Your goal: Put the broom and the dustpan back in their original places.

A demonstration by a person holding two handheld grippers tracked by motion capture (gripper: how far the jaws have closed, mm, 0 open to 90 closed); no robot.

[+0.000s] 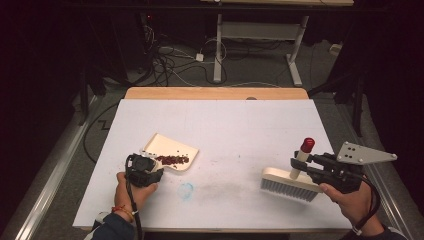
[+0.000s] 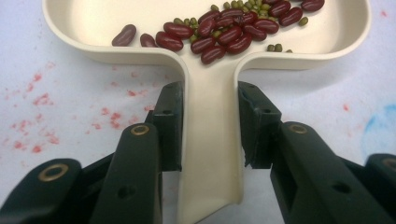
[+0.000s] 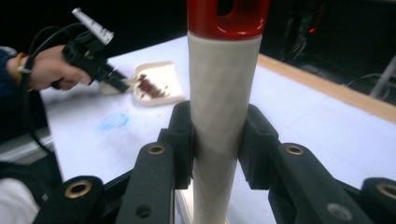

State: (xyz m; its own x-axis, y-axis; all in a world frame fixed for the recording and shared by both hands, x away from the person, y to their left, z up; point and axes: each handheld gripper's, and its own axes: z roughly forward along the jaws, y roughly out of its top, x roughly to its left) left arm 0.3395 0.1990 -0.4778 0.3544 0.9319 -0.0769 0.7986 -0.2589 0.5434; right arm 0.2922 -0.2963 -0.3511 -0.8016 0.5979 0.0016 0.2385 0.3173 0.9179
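my left gripper is pinching the flat handle of the cream dustpan, one pad on each edge of the handle, and the pan sits on the white table left of centre with its open mouth toward the far right; inside it lies a heap of dark red beans mixed with small green ones, gathered at the back wall close to the handle; my right gripper is clamped around the pale upright handle of the brush, just below its red cap, and the brush stands bristles-down on the near right of the table, well apart from the pan; from the right gripper view i see the left hand and the pan far off on the left; i can see no loose beans on the sheet between the two tools, only a faint blue smudge near the pan and some red flecks by its handle, which look like stains rather than beans; so i judge the sweeping itself is about finished and the beans are collected; the next move, as i read it, calls for lifting the pan level, keeping my pinch firm on the narrow handle so it does not twist, and tipping it only where the beans belong; the brush can be set aside.
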